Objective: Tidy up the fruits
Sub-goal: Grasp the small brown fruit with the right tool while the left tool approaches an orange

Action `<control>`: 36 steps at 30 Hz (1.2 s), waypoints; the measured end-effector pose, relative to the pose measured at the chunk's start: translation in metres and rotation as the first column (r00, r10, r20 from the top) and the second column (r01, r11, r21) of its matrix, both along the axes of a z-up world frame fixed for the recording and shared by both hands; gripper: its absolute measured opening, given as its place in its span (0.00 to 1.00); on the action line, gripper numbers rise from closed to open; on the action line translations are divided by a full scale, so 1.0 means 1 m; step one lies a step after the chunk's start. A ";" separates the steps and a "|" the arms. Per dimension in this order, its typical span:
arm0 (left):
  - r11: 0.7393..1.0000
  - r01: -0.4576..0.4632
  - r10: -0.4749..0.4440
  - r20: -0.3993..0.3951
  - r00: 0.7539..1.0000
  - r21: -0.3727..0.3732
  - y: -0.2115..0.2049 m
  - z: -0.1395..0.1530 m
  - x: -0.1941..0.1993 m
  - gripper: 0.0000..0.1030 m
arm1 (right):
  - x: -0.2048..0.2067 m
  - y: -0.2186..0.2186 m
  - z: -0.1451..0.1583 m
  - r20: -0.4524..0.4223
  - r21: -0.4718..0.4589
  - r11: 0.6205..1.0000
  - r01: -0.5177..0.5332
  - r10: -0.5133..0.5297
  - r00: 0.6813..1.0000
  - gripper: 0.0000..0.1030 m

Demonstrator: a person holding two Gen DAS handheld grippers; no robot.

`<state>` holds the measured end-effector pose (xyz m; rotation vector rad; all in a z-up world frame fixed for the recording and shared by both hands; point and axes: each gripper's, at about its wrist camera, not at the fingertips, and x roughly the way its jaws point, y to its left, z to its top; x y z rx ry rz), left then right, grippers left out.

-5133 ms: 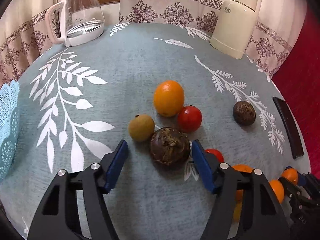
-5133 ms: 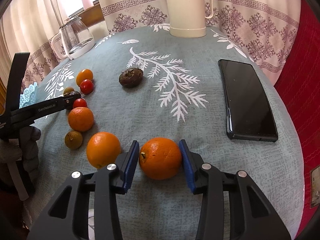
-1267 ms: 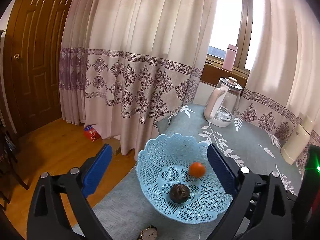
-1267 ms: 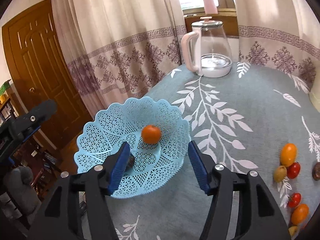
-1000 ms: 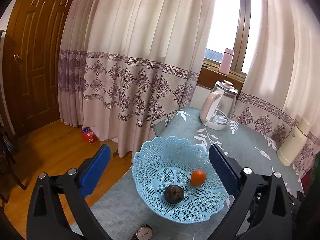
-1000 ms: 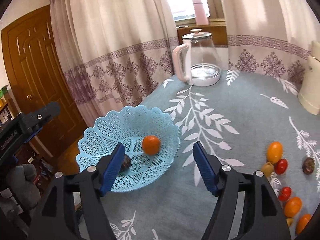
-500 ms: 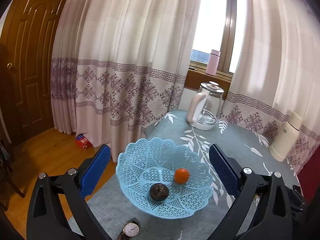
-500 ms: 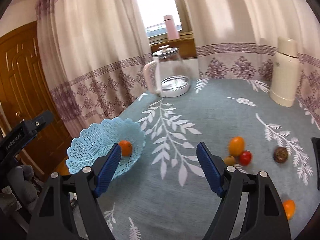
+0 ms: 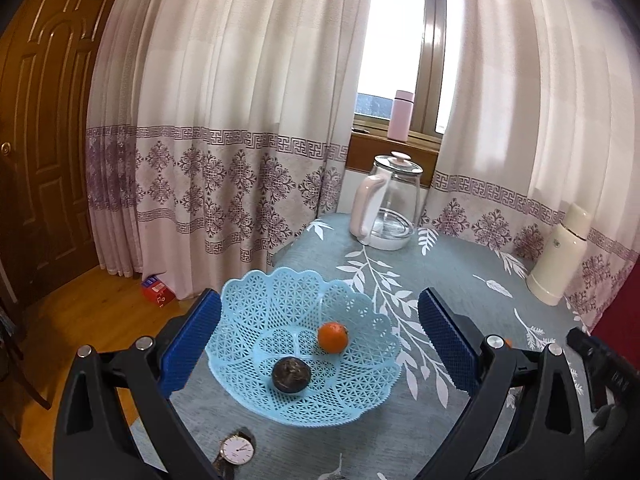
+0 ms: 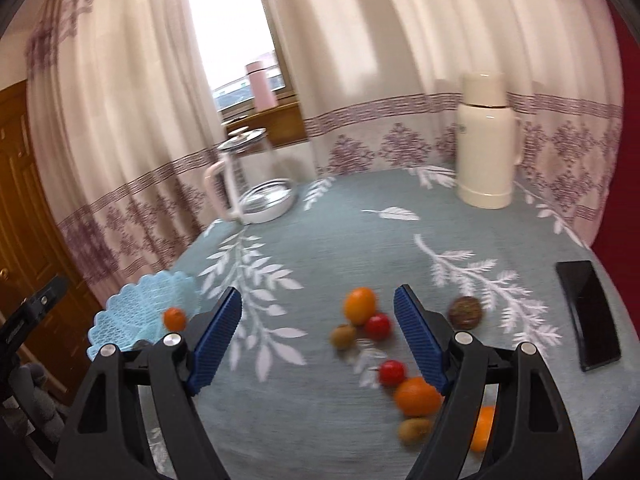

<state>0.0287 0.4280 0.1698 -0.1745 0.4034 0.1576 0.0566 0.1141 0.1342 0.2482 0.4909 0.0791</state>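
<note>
Fruits on desk: we see the loose cluster (image 10: 366, 322) ahead of and below the right gripper (image 10: 318, 334), near its right finger
Nearer hand: ours on the right, we judge; the left gripper (image 9: 320, 338) faces the basket (image 9: 256, 312)
Fingers: both pairs wide, empty
Axis: oval orange (image 10: 360, 305) stands roughly upright in view, others round
Basket: holds a small orange (image 9: 333, 336) and a dark fruit (image 9: 291, 374)
</note>
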 end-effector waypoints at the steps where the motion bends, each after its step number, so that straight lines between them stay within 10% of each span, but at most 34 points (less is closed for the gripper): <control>1: 1.000 0.003 -0.003 -0.003 1.000 0.004 -0.002 -0.001 0.001 0.97 | -0.001 -0.005 -0.001 -0.002 0.001 1.000 0.012 -0.012 1.000 0.76; 16: 0.988 0.139 -0.132 -0.088 0.987 0.072 -0.060 -0.031 0.014 0.97 | 0.031 -0.112 -0.037 -0.152 0.056 0.980 0.192 -0.182 0.971 0.76; 36: 0.982 0.181 -0.171 -0.159 0.972 0.050 -0.078 -0.049 0.028 0.97 | 0.119 -0.117 -0.089 -0.427 -0.020 0.992 0.121 -0.118 0.896 0.76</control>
